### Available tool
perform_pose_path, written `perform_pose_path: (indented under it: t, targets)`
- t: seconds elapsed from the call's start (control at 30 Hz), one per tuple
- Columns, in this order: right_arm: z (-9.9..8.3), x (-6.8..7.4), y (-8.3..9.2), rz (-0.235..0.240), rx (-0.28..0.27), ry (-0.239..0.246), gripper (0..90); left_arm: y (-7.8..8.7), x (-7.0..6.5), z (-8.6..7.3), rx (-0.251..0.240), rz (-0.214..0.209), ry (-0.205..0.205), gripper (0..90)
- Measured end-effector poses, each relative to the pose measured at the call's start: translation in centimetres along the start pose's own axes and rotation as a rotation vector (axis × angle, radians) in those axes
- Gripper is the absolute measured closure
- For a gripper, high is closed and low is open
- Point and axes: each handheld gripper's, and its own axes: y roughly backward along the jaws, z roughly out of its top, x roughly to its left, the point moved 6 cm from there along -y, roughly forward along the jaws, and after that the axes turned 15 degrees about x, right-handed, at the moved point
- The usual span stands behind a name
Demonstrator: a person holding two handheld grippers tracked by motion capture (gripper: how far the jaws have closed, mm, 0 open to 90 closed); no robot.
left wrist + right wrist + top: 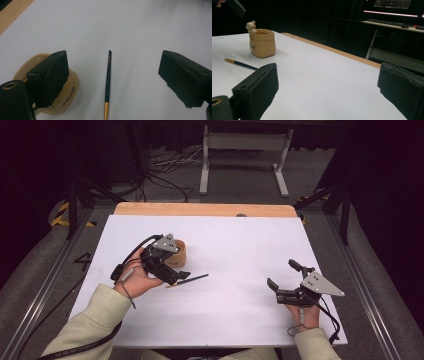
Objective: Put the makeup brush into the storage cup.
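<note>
Dark brush [108, 80] flat on white bench [240, 245], just beside tan sack-shaped pot [262, 43]. Left gripper [113, 77] above brush, fingers spread wide, empty. Right gripper [284, 281] well apart, fingers likewise parted.

A tan pot [177, 252] shaped like a small sack stands upright on the white sheet, at about nine o'clock from the table's middle. It is open-mouthed, with small dark lettering on its side [68, 96] and a little animal figure on its rim [251, 25]. A brush [192, 280] lies flat at about five o'clock from the pot, near it, not touching. Its handle [108, 77] is slim and dark, with a gold band [106, 111].
</note>
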Motion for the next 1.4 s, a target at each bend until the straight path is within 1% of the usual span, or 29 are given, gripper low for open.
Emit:
perform_pose_path:
  t: [0.03, 0.1, 0.17, 0.2, 0.23, 0.27, 0.3, 0.37, 0.4, 0.47, 0.5, 0.57, 0.6, 0.63, 0.7, 0.77, 0.8, 0.87, 0.97, 1.0, 1.03, 1.07, 1.1, 1.13, 1.27, 1.4]
  targets:
    - [0.0, 0.0, 0.0, 0.0, 0.0, 0.0, 3.1, -0.1, 0.0, 0.1, 0.015, 0.002, 0.001, 10.2]
    - [0.0, 0.0, 0.0, 0.001, 0.0, 0.002, 3.1, -0.1, 0.1, 0.3, 0.045, 0.01, -0.012, 11.0]
    - [0.0, 0.0, 0.0, 0.002, 0.001, 0.001, 3.1, -0.1, 0.1, 0.4, 0.066, 0.01, -0.017, 11.9]
    - [0.0, 0.0, 0.0, -0.003, 0.001, 0.003, 3.1, -0.1, 0.1, 0.4, 0.066, 0.01, -0.017, 12.1]
    - [0.0, 0.0, 0.1, -0.006, -0.001, 0.004, 3.1, -0.2, 0.0, 0.4, 0.086, 0.01, -0.022, 12.3]
    - [0.0, 0.0, 0.1, -0.006, -0.004, 0.005, 3.2, -0.2, 0.0, 0.4, 0.086, 0.01, -0.022, 12.4]
    - [0.1, 0.0, 0.2, -0.008, -0.009, 0.007, 3.3, -0.3, 0.0, 0.5, 0.103, 0.012, -0.03, 12.7]
    - [0.1, 0.0, 0.3, -0.01, -0.011, 0.008, 3.4, -0.5, 0.0, 0.5, 0.112, 0.007, -0.03, 13.4]
    - [0.1, 0.0, 0.3, -0.01, -0.011, 0.006, 3.4, -0.6, 0.0, 0.6, 0.116, 0.001, -0.027, 14.2]
    - [0.1, 0.0, 0.3, -0.011, -0.01, 0.007, 3.4, -1.0, 0.0, 0.5, 0.14, -0.005, -0.01, 15.2]
    - [0.1, 0.0, 0.3, -0.011, -0.01, 0.007, 3.4, -1.0, 0.0, 0.5, 0.14, -0.005, -0.01, 15.9]
    - [0.1, 0.0, 0.2, -0.007, -0.007, 0.007, 3.4, -1.5, -0.2, 0.5, 0.157, -0.017, 0.001, 17.1]
    - [0.1, 0.1, 0.2, -0.008, -0.004, 0.007, 3.3, -1.6, -0.2, 0.5, 0.168, -0.021, -0.006, 17.6]
    - [0.1, 0.1, 0.2, -0.007, -0.005, 0.007, 3.4, -1.6, -0.2, 0.5, 0.168, -0.021, -0.006, 18.5]
    - [0.1, 0.1, 0.2, -0.006, -0.006, 0.004, 3.4, -2.0, -0.3, 0.4, 0.184, -0.031, -0.004, 19.6]
    - [0.1, 0.0, 0.2, -0.005, -0.008, 0.004, 3.4, -2.4, -0.1, 0.2, 0.211, -0.04, -0.009, 20.3]
    - [0.1, 0.0, 0.2, -0.005, -0.008, 0.004, 3.4, -2.4, -0.1, 0.2, 0.211, -0.04, -0.009, 21.0]
    - [0.1, 0.0, 0.2, -0.004, -0.007, 0.004, 3.4, -2.8, -0.1, 0.1, 0.228, -0.051, -0.01, 21.7]
    - [0.0, 0.1, 0.1, -0.001, -0.005, 0.003, 3.4, -3.4, -0.2, -0.1, 0.273, -0.069, -0.012, 24.1]
    - [0.0, 0.1, 0.1, 0.0, -0.004, 0.003, 3.4, -3.7, -0.2, -0.2, 0.291, -0.069, -0.013, 24.6]
    - [0.0, 0.1, 0.1, 0.0, -0.004, 0.003, 3.4, -3.7, -0.2, -0.2, 0.291, -0.069, -0.013, 25.3]
    - [0.0, 0.1, 0.1, 0.001, -0.002, 0.004, 3.4, -3.9, -0.2, -0.3, 0.304, -0.07, -0.011, 25.3]
    - [0.0, 0.1, 0.1, 0.004, 0.0, 0.002, 3.4, -4.1, 0.0, -0.4, 0.318, -0.069, -0.018, 26.0]
    - [0.0, 0.1, 0.0, 0.003, 0.002, 0.0, 3.4, -4.2, 0.0, -0.4, 0.322, -0.067, -0.007, 27.2]
    - [0.0, 0.1, 0.1, -0.001, 0.0, -0.003, 3.7, -4.8, 0.5, -0.8, 0.36, -0.073, 0.014, 32.2]
    - [0.1, 0.1, 0.2, -0.002, -0.001, 0.0, 4.0, -5.3, 0.7, -0.9, 0.378, -0.076, 0.015, 34.4]
